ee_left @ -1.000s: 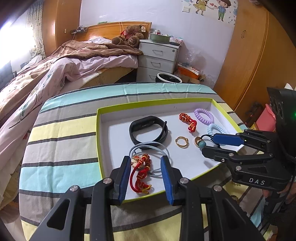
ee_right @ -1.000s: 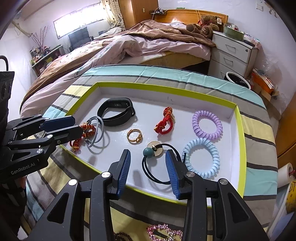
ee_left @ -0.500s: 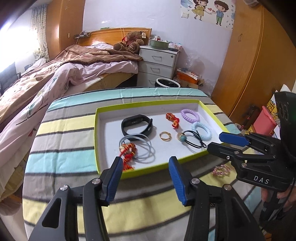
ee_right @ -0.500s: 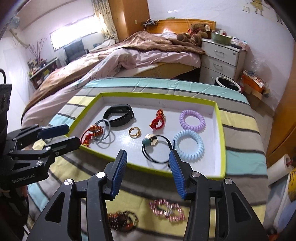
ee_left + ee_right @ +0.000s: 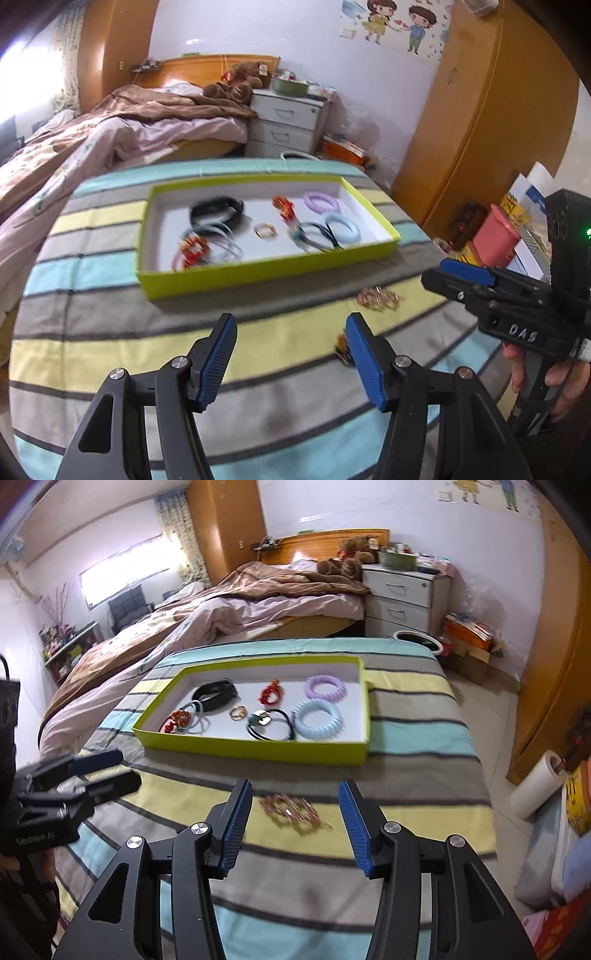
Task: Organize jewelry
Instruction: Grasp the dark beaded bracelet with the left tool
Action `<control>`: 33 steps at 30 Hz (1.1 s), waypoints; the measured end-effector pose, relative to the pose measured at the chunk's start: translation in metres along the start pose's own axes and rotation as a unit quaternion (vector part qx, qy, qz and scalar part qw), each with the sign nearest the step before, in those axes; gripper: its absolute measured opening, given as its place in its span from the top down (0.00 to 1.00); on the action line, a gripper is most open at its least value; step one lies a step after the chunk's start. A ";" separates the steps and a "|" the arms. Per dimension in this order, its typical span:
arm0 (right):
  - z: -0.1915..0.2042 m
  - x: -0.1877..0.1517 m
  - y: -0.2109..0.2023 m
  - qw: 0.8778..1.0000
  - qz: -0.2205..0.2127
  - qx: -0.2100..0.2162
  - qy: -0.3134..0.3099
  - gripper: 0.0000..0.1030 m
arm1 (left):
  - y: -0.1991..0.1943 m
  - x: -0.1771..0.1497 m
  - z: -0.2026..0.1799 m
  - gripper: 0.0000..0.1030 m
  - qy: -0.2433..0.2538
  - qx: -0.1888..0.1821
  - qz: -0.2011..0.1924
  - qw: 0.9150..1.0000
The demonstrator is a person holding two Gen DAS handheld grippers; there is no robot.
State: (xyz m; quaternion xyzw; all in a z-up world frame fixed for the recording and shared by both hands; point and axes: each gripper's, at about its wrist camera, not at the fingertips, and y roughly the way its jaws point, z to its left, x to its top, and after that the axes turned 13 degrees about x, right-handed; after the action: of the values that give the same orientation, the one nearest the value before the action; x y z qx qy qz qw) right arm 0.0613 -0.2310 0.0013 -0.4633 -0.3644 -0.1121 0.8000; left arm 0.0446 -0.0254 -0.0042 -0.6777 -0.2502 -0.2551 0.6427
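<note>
A lime-green tray (image 5: 258, 269) (image 5: 251, 747) on the striped tablecloth holds a black band (image 5: 216, 210), a red bracelet (image 5: 192, 251) on grey hair ties, a gold ring (image 5: 265, 232), a black hair tie (image 5: 271, 723) and two coil hair ties (image 5: 317, 718). A pink beaded bracelet (image 5: 288, 810) (image 5: 376, 297) lies on the cloth in front of the tray, under my open right gripper (image 5: 294, 790) (image 5: 454, 273). My left gripper (image 5: 290, 325) (image 5: 85, 771) hangs over bare cloth, jaws opening with nothing between them. A dark red piece (image 5: 341, 349) peeks from behind its right finger.
A bed (image 5: 240, 616) and a white nightstand (image 5: 402, 598) stand beyond the table. A wooden wardrobe (image 5: 480, 129) is on the right. A paper roll (image 5: 539, 786) and boxes lie on the floor past the table's right edge. A hand (image 5: 561, 373) holds the right gripper.
Both grippers have drawn back from the tray toward the near side of the table. The left jaws have spread wider. The red bracelet and black hair tie stay in the tray.
</note>
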 end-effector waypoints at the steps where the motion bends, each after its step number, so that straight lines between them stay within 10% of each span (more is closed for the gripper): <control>1: -0.002 -0.003 -0.003 1.000 -0.002 0.001 0.004 0.51 | 0.002 -0.001 -0.002 0.37 0.002 -0.001 0.001 1.000; 6: -0.016 -0.017 -0.008 1.000 0.002 -0.007 0.019 0.51 | 0.010 -0.006 -0.017 0.22 0.010 -0.019 0.011 1.000; 22: -0.032 -0.028 -0.026 0.999 -0.022 -0.010 0.033 0.42 | 0.051 -0.014 -0.056 0.24 0.066 0.031 0.058 0.996; 33: -0.031 -0.021 -0.006 1.000 0.010 0.003 0.015 0.42 | 0.050 -0.012 -0.059 0.70 0.081 0.032 0.052 0.995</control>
State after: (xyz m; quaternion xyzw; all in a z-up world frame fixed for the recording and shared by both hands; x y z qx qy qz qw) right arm 0.0580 -0.2625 -0.0188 -0.4631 -0.3483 -0.1100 0.8075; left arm 0.0678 -0.0870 -0.0472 -0.6458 -0.1703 -0.2673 0.6946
